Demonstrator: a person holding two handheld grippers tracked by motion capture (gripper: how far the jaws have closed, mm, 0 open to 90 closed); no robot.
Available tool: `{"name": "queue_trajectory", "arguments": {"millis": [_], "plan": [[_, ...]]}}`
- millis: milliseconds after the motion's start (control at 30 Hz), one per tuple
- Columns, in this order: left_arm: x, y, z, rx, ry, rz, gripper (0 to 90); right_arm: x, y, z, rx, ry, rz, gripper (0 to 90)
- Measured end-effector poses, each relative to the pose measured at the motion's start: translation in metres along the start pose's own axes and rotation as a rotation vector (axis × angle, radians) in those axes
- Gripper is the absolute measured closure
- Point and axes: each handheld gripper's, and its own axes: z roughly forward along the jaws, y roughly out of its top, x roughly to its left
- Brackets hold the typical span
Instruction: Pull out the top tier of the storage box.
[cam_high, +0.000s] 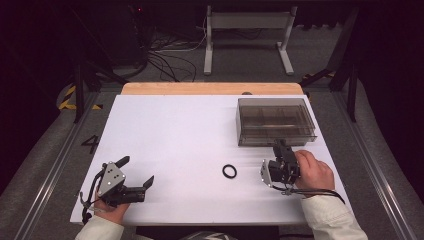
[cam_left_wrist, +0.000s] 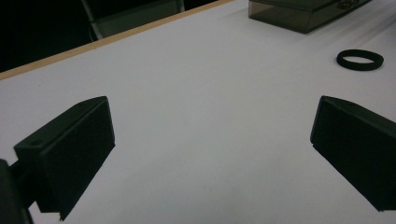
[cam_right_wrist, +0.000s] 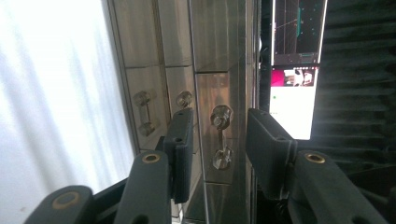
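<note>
The smoky transparent plastic drawer box (cam_high: 276, 121) lies just ahead of the right tool (cam_right_wrist: 219, 144), whose parted jaws straddle a clear drawer handle (cam_right_wrist: 221, 136) without touching it; the left tool (cam_high: 136, 173) rests open, well apart.

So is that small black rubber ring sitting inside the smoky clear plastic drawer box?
No, the small black rubber ring lies on the white table, apart from the smoky clear plastic drawer box.
</note>
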Motion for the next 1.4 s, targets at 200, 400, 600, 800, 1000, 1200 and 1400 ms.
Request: {"name": "queue_trajectory", "arguments": {"millis": [200,400,600,800,1000,1200,1400], "plan": [[0.000,0.000,0.000,-0.001,0.000,0.000,0.5,-0.004,0.000,-0.004,-0.002,0.004,0.033,55.5],[0.000,0.000,0.000,-0.001,0.002,-0.002,0.5,-0.010,-0.001,-0.009,-0.030,0.018,0.085,45.4],[0.000,0.000,0.000,-0.001,0.002,-0.003,0.5,-0.021,-0.004,-0.014,-0.047,0.065,0.162,46.0],[0.000,0.000,0.000,0.000,0.000,-0.001,0.5,-0.029,-0.007,-0.019,-0.067,0.047,0.204,46.0],[0.000,0.000,0.000,0.002,-0.003,-0.004,0.5,-0.034,-0.009,-0.023,-0.088,0.056,0.226,42.7],[0.000,0.000,0.000,0.001,-0.003,-0.004,0.5,-0.042,-0.009,-0.025,-0.121,0.111,0.274,41.3],[0.000,0.000,0.000,0.000,-0.001,-0.003,0.5,-0.049,-0.010,-0.026,-0.145,0.165,0.341,40.6]]}}
